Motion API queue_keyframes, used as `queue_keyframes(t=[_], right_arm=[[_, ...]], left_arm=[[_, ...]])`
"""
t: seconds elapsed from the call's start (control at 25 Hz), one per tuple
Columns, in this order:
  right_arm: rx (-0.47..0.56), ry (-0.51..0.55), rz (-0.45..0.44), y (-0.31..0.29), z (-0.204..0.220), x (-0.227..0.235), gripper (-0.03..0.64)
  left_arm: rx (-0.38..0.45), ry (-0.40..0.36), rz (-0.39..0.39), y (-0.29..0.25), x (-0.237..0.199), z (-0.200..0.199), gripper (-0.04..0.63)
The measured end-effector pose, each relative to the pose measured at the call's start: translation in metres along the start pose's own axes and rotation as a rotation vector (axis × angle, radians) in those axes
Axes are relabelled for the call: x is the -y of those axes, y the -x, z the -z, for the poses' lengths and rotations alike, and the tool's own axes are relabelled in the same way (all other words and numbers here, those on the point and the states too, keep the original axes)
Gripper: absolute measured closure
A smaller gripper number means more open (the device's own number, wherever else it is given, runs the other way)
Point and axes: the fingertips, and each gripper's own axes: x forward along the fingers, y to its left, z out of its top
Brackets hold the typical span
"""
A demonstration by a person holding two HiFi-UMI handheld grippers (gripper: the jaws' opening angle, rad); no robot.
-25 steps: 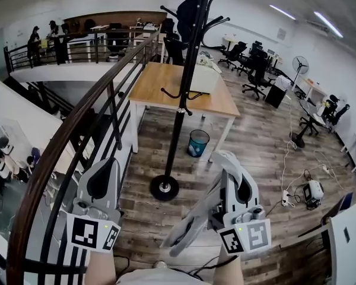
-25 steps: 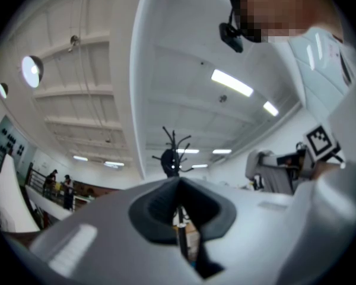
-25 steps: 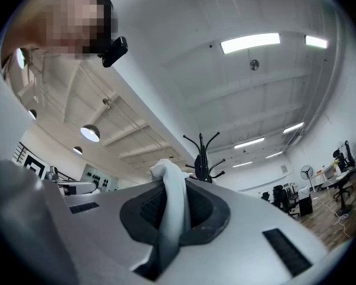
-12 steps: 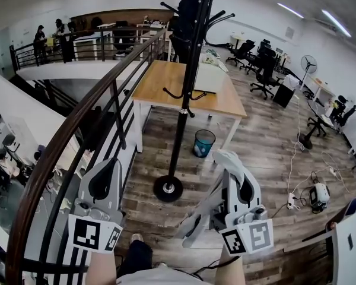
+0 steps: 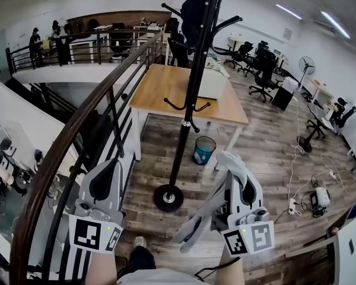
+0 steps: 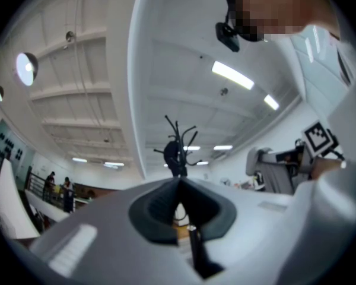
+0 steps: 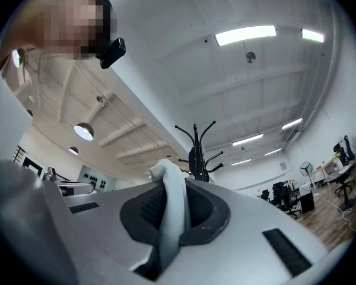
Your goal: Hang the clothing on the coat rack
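A tall black coat rack [image 5: 188, 100] stands on its round base [image 5: 168, 198] ahead of me, with a dark garment [image 5: 193, 9] on an upper hook. My right gripper [image 5: 232, 161] is shut on a pale grey piece of clothing [image 5: 197, 222] that droops down to its left; the cloth [image 7: 173, 200] shows pinched between the jaws in the right gripper view. My left gripper [image 5: 110, 164] is shut with nothing in it, held low beside the railing. Both gripper views show the coat rack [image 6: 177, 150] [image 7: 197, 153] far off.
A dark curved handrail [image 5: 71, 138] with black bars runs along my left, with a drop to a lower floor beyond it. Behind the rack is a wooden table [image 5: 160, 91] and a blue bin [image 5: 204, 149]. Office chairs [image 5: 262, 70] and floor cables [image 5: 293, 177] lie to the right.
The view has shifted closer to the coat rack, which now sits slightly more to the right. Both grippers keep the same pose, the right still holding the cloth.
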Motion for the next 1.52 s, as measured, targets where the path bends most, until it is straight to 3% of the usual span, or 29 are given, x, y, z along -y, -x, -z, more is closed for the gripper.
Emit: queue_keyframes(t=[0.76, 1.52], right_arm=[[0.011, 0.027, 0.069, -0.137, 0.045, -0.023, 0.607], [0.018, 0.072, 0.082, -0.230, 0.044, -0.042, 0.607]], left_arm=[[0.013, 0.023, 0.109, -0.114, -0.110, 0.048, 0.588], [0.012, 0.081, 0.160, -0.152, -0.169, 0.087, 0.589]])
